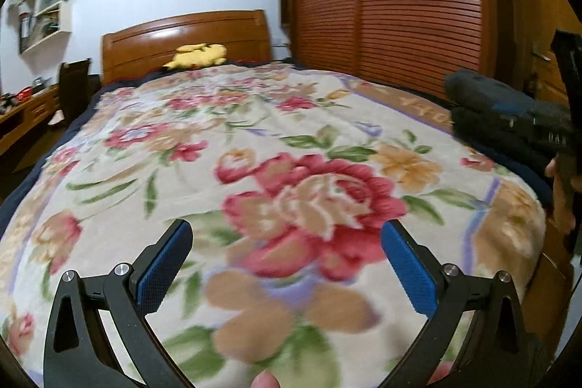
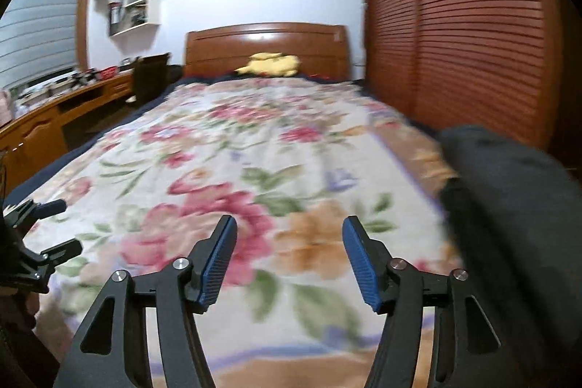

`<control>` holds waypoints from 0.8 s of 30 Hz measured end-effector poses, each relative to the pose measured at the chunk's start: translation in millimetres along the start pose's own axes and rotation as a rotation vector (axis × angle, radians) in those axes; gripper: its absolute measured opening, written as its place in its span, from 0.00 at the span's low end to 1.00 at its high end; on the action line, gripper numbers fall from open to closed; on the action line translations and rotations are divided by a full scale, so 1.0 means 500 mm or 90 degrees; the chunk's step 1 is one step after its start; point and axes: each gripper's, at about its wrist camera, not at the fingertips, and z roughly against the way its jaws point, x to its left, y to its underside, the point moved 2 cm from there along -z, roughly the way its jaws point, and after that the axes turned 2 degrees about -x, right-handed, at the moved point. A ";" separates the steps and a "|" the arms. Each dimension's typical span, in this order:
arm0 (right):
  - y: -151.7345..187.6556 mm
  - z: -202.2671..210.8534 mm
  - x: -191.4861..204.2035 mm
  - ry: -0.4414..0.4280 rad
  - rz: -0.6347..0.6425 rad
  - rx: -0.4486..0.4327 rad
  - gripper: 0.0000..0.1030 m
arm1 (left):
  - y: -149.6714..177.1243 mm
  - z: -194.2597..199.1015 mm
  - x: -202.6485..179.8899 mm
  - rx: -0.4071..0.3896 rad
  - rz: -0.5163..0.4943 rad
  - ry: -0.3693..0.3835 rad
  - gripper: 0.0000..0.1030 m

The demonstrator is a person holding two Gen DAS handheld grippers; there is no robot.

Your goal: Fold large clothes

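Note:
A dark grey garment lies bunched in thick layers at the bed's right edge, and it appears large and blurred in the right wrist view. My left gripper hovers open over the big red flower of the floral blanket, with nothing between its blue pads. My right gripper is also open and empty above the blanket, with the garment just to its right. The left gripper shows at the left edge of the right wrist view, jaws apart.
A wooden headboard with a yellow plush toy closes the far end of the bed. Slatted wooden wardrobe doors run along the right side. On the left are a desk, a dark chair and wall shelves.

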 end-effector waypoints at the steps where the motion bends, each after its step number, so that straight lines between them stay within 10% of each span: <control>1: 0.008 -0.007 0.016 -0.010 0.001 0.000 0.66 | 0.006 0.003 0.013 -0.003 0.005 -0.016 1.00; 24: 0.076 -0.287 0.072 -0.077 0.005 -0.052 0.74 | 0.083 0.057 0.173 -0.030 0.082 -0.120 1.00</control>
